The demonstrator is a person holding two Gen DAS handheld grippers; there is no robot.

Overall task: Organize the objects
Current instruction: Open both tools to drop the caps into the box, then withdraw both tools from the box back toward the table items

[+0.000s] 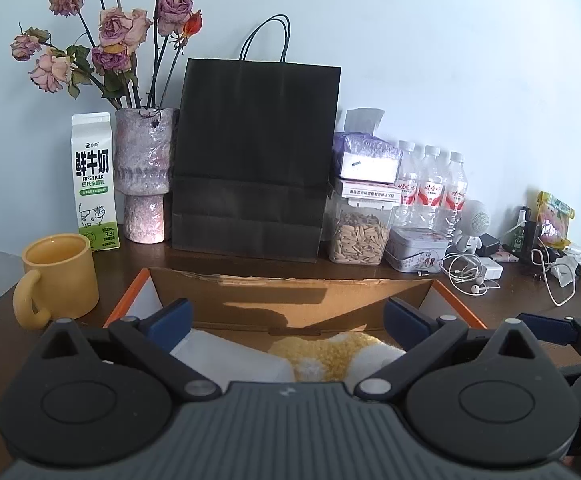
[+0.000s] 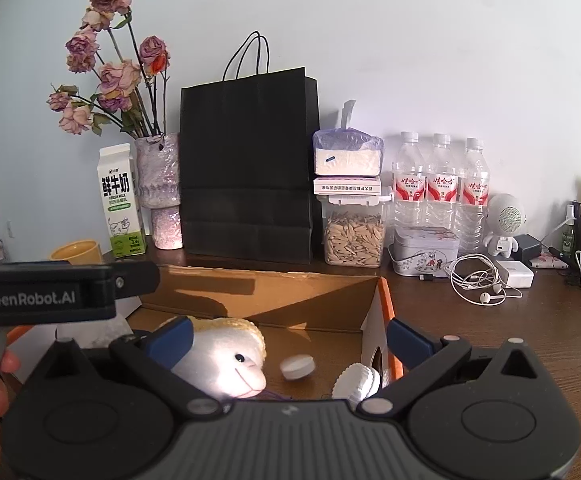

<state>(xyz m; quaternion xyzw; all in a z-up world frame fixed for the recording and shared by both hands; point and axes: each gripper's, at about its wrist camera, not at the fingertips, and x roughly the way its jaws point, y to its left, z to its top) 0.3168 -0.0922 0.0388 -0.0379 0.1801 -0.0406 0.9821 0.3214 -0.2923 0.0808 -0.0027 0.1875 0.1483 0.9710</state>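
Observation:
An open cardboard box with orange edges (image 1: 290, 300) (image 2: 274, 300) sits on the dark wooden table in front of both grippers. Inside lie a white and yellow plush sheep (image 2: 226, 356) (image 1: 330, 356), a white packet (image 1: 230, 360), a small white round lid (image 2: 297, 366) and a white ribbed piece (image 2: 356, 384). My left gripper (image 1: 288, 314) is open and empty above the box. My right gripper (image 2: 288, 334) is open and empty above the sheep. The left gripper's body (image 2: 50, 294) shows at the left of the right wrist view.
Behind the box stand a yellow mug (image 1: 60, 276), a milk carton (image 1: 94, 184), a vase of dried roses (image 1: 144, 172), a black paper bag (image 1: 252, 160), a seed jar (image 1: 358, 232), a tin (image 1: 416, 250), three water bottles (image 1: 430, 188). Earphones and chargers (image 1: 474, 276) lie at right.

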